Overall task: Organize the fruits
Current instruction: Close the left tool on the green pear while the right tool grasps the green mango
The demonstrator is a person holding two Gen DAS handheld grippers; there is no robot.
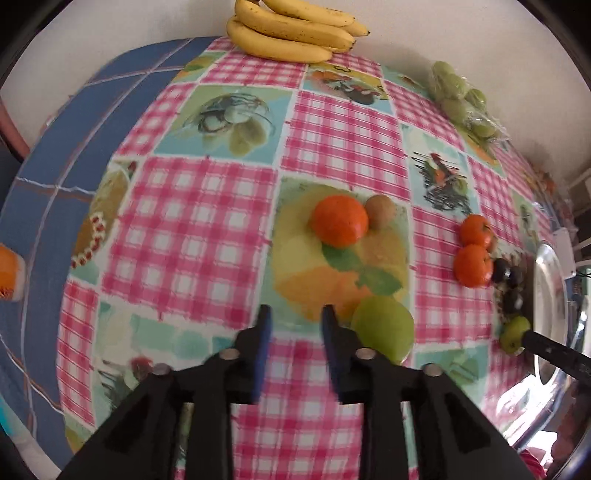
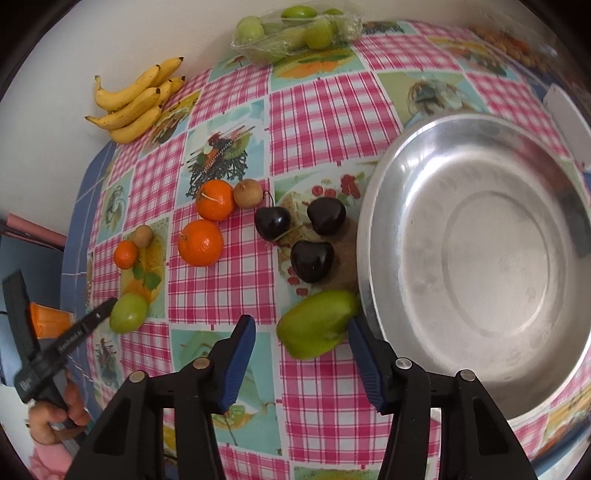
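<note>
A slip is the likeliest fault here: the smooth, lopsided green fruit (image 2: 318,323) at lower centre of the right wrist view lies just beside the rim of the wide shiny metal bowl (image 2: 373,206), and if it is pinched off-centre it could be squeezed out sideways or knocked against that rim. The three dark glossy cherries (image 2: 312,236) just above it could also be nudged and set rolling across the pink checked tablecloth (image 2: 325,110).

The right gripper (image 2: 301,350) is seen with its blue pads set moderately wide; the right-hand pad appears to be touching the green fruit's end, while the left-hand pad is clearly apart from it, so nothing is gripped yet.

In the left wrist view, the left gripper (image 1: 295,332) is held narrow, with only bare cloth between its blurred blue pads. The round pale green fruit (image 1: 384,326) is found just right of them, outside the jaws; contact cannot be told. An orange mandarin (image 1: 339,220) and a small brown fruit (image 1: 380,211) are seen at centre frame, and a bunch of yellow bananas (image 1: 295,31) at the top edge.
</note>
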